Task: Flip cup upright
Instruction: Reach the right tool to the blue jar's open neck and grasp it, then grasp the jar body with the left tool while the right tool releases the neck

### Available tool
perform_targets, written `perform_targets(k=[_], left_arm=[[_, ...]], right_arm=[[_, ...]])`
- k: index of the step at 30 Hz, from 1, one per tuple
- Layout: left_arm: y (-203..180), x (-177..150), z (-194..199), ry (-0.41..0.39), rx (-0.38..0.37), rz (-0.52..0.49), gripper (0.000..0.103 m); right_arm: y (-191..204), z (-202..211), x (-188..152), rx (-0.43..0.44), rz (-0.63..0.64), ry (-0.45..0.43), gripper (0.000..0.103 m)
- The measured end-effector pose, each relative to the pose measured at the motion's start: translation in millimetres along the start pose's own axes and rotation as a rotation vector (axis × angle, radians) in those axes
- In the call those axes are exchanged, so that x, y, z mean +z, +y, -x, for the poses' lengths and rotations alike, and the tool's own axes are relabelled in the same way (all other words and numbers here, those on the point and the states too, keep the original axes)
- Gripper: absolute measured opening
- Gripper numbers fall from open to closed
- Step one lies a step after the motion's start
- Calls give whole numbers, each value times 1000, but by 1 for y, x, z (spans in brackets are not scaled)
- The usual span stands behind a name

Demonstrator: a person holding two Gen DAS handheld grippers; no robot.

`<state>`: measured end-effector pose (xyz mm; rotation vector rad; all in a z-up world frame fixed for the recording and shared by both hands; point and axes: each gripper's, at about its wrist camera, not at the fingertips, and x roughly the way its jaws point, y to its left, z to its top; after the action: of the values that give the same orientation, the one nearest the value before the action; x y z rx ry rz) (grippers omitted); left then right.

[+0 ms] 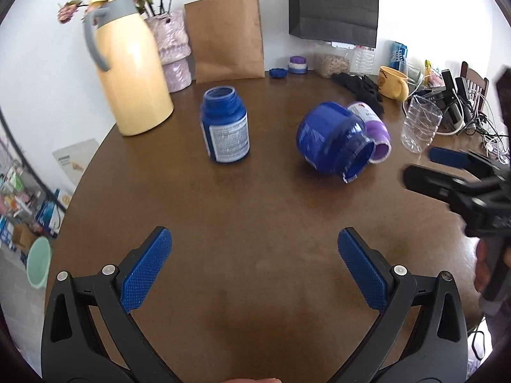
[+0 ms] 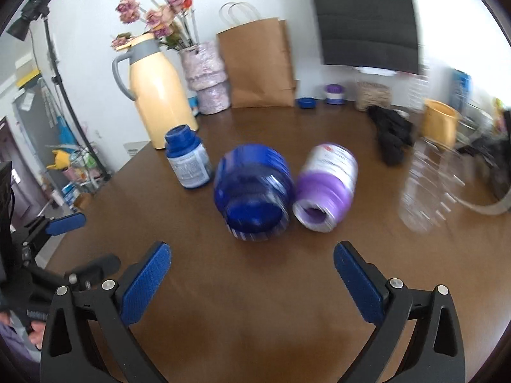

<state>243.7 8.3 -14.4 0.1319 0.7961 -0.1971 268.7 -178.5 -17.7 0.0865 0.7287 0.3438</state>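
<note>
A big blue jar [image 1: 333, 138] lies on its side on the brown table, its open mouth towards me; it also shows in the right wrist view [image 2: 254, 193]. A purple and white jar [image 2: 325, 186] lies on its side right beside it, also seen in the left wrist view [image 1: 375, 131]. A smaller blue jar [image 1: 225, 126] stands upright, open, to the left. My left gripper [image 1: 254, 274] is open and empty, well short of the jars. My right gripper [image 2: 250, 284] is open and empty, just in front of the lying blue jar.
A yellow thermos jug [image 1: 131, 67], a vase of flowers [image 1: 171, 48] and a paper bag [image 1: 226, 36] stand at the back. A clear plastic bottle [image 2: 428, 185], a yellow mug [image 1: 392, 83], black gloves [image 2: 391, 135] and cables crowd the right side.
</note>
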Motion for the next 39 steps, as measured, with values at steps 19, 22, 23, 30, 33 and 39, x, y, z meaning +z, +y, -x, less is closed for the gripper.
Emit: perform_targets(k=[19,22,23,30,33,39], left_arm=[[5,4,-32,65,-64,1,103],[-3,4,-28,67,-123,-17,103],[-7,4,-27,67,-149,-32,103],[-63,9,-10,27,-404,-190,103],[-91,7,-5,32,-508,-272,102],[-127,4,-13,93,-572,-341,87]], right_arm=[[-12,-75,3,-5,33,89,68],[-12,-56,-13,16,41,100,68],[-13,-48,-19,28,42,104,68],[-15,16,-74,101,103,140,68],[-22,35,-90,123,104,127,68],[-37,47,-105,181,115,117,68]])
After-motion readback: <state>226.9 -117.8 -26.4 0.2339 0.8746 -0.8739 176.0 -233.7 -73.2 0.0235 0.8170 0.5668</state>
